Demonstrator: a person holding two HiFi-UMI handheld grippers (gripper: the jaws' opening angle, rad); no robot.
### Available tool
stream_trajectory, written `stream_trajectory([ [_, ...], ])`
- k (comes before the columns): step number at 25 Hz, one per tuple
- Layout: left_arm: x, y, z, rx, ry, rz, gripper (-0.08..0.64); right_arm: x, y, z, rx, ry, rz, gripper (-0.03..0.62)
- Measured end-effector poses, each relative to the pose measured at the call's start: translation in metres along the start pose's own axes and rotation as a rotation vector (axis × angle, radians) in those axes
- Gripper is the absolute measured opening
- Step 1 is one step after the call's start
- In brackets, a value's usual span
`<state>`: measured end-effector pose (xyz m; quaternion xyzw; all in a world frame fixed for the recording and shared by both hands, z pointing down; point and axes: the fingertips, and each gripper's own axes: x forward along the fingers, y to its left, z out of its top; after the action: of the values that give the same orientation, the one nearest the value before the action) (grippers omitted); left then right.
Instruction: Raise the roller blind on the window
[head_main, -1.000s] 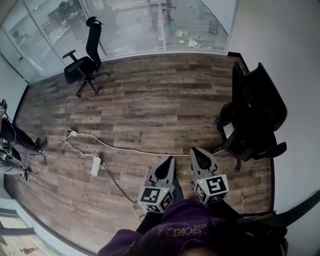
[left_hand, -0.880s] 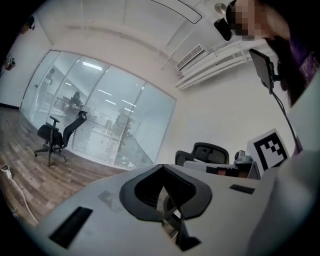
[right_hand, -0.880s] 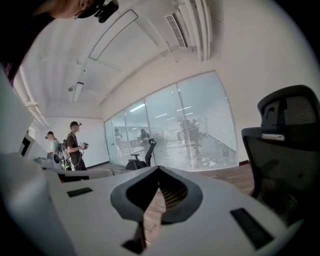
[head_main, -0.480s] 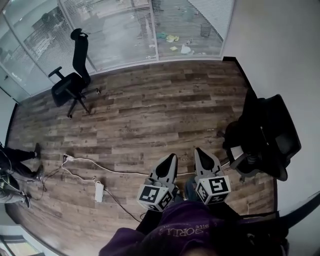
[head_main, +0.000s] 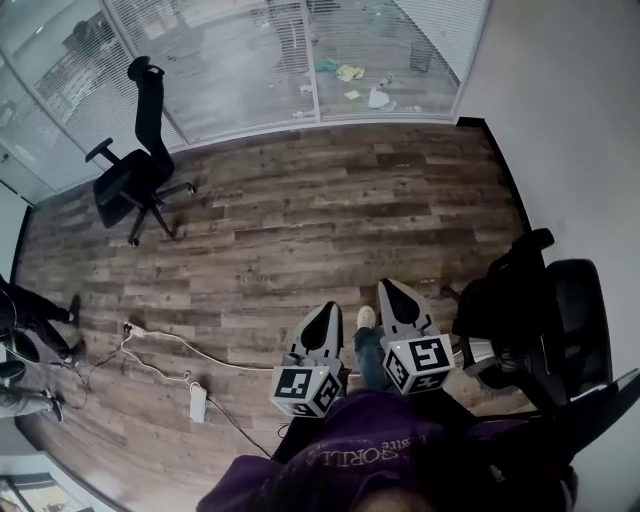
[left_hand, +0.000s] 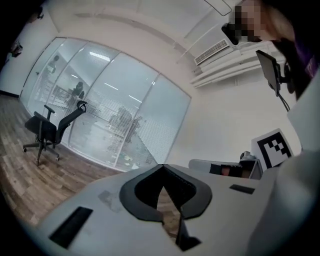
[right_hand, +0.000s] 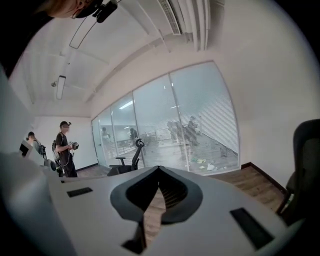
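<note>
the glass wall (head_main: 260, 70) with its slatted blinds is standing far ahead; no roller blind is showing clearly. the black chair (head_main: 540, 330) near right and white cable (head_main: 170, 345) near left are risking a trip. your left gripper (head_main: 324, 318) and right gripper (head_main: 396, 296) are sitting closed, empty. only the right gripper view is showing a standing person (right_hand: 65, 150) whole.

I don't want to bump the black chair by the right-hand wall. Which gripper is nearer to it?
Right. The right gripper is just left of the black chair, apart from it; the left gripper is farther left, beyond the right one.
</note>
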<state>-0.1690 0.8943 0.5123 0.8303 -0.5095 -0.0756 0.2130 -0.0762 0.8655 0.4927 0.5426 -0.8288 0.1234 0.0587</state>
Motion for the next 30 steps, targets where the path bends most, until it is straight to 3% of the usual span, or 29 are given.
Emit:
stream_trajectory([
  [7,0.170,0.022,0.063,0.092,0.010,-0.084,0.000,0.120,-0.100,0.070,-0.012,-0.044,-0.043,-0.002],
  [11,0.235,0.033,0.078,0.100,0.004,-0.093,0.000,0.163,-0.149,0.085,0.009,-0.036,-0.089,-0.002],
  [16,0.296,0.070,0.084,0.068,0.040,-0.051,0.000,0.222,-0.178,0.091,0.029,0.001,-0.092,-0.002],
  [20,0.364,0.102,0.103,0.088,0.038,-0.063,0.000,0.286,-0.207,0.108,0.034,-0.008,-0.113,-0.002],
  [30,0.552,0.204,0.203,0.203,0.023,-0.124,0.000,0.492,-0.258,0.196,0.017,-0.067,-0.120,-0.002],
])
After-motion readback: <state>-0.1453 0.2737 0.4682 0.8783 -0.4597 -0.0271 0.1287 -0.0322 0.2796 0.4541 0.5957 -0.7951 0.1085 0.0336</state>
